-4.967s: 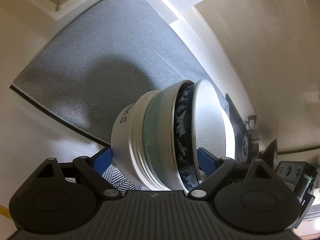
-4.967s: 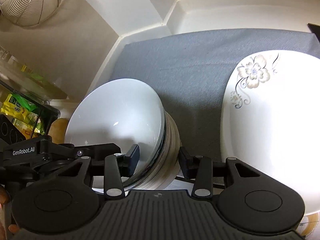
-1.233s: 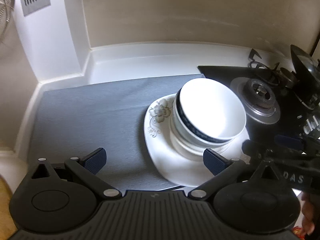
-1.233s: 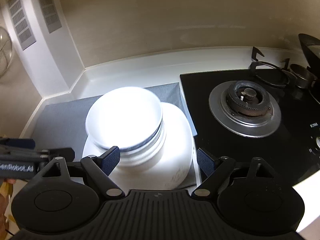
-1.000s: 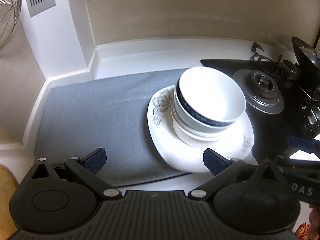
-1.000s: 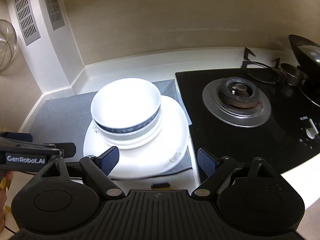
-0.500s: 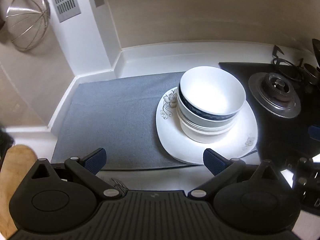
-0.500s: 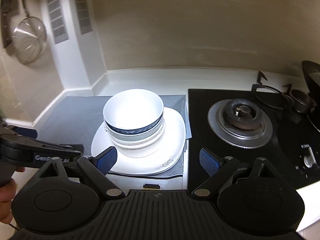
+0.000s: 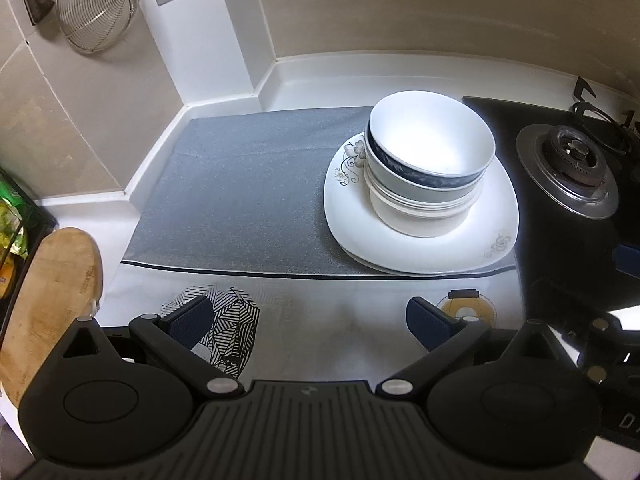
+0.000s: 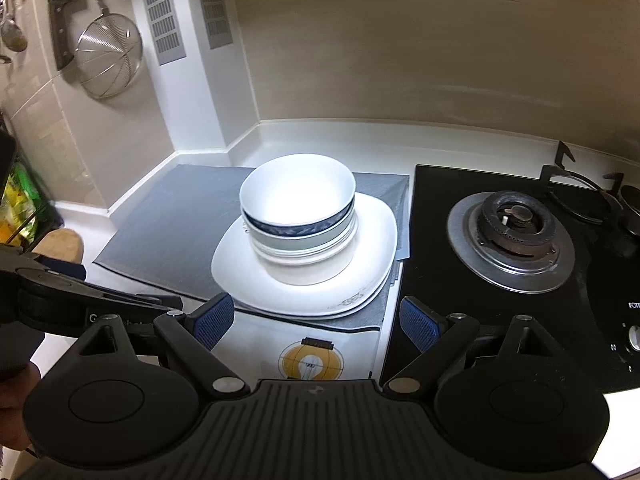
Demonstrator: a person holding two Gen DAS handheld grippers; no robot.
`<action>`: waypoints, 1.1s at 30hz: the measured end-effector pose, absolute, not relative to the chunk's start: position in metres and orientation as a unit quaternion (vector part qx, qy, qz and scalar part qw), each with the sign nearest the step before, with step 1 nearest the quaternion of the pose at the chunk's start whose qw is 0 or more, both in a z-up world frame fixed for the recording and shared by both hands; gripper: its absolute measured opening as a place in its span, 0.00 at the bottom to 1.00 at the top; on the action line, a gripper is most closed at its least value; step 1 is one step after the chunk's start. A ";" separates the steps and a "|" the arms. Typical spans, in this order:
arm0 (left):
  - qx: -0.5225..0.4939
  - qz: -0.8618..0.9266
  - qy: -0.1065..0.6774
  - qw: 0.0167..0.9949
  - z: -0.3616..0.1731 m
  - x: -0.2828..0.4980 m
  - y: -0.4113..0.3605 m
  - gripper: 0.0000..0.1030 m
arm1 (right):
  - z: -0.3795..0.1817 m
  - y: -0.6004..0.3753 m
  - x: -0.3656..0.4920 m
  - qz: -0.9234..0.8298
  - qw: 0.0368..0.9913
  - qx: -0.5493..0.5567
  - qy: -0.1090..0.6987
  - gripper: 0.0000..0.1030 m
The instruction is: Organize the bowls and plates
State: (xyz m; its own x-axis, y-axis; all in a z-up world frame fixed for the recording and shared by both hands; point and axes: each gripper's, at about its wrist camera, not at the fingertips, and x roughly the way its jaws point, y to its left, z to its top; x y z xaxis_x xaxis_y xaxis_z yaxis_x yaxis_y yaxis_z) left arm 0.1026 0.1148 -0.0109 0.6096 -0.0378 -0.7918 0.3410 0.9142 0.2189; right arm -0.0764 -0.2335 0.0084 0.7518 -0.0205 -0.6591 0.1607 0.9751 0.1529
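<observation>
Both claws, left claw [image 9: 307, 318] and right claw [image 10: 316, 322], spread and empty. Nested bowls [image 10: 298, 216] on plate [image 10: 372, 256] left of the stove [image 10: 510, 236]: glazed, slippery, fragile, probably heavy. Grip rims.

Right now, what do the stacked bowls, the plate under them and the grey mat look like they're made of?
Stacked bowls: probably glazed ceramic or porcelain, glossy white with a strong light glare inside and a dark blue patterned band on the top one.
Plate: likely the same glazed ware, smooth white with printed flowers near its corners.
Grey mat: seemingly woven fabric, matte with a fine grainy texture.
</observation>
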 end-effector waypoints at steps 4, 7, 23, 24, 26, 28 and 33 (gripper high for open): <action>0.174 -0.111 0.430 0.879 -0.012 0.099 0.114 1.00 | 0.008 -0.231 -0.082 -0.043 0.930 0.093 0.353 0.88; 0.179 -0.118 0.427 0.879 -0.012 0.097 0.111 1.00 | 0.008 -0.232 -0.085 -0.047 0.930 0.096 0.352 0.88; 0.183 -0.121 0.422 0.880 -0.010 0.096 0.109 1.00 | 0.009 -0.235 -0.084 -0.048 0.930 0.101 0.351 0.89; 0.183 -0.120 0.422 0.880 -0.010 0.096 0.108 1.00 | 0.010 -0.234 -0.083 -0.048 0.930 0.101 0.351 0.89; 0.183 -0.120 0.422 0.880 -0.010 0.096 0.108 1.00 | 0.010 -0.234 -0.084 -0.048 0.930 0.101 0.351 0.89; 0.183 -0.120 0.423 0.879 -0.010 0.096 0.108 1.00 | 0.009 -0.234 -0.083 -0.049 0.929 0.101 0.351 0.89; 0.185 -0.122 0.422 0.879 -0.011 0.097 0.107 1.00 | 0.008 -0.236 -0.082 -0.051 0.928 0.103 0.353 0.89</action>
State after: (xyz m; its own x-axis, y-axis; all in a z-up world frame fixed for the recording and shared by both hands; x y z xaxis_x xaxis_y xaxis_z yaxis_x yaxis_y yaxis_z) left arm 0.0969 0.1067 -0.0107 0.6134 -0.0576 -0.7877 0.3701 0.9020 0.2222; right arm -0.0825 -0.2356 0.0079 0.7450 -0.0218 -0.6667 0.1678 0.9735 0.1557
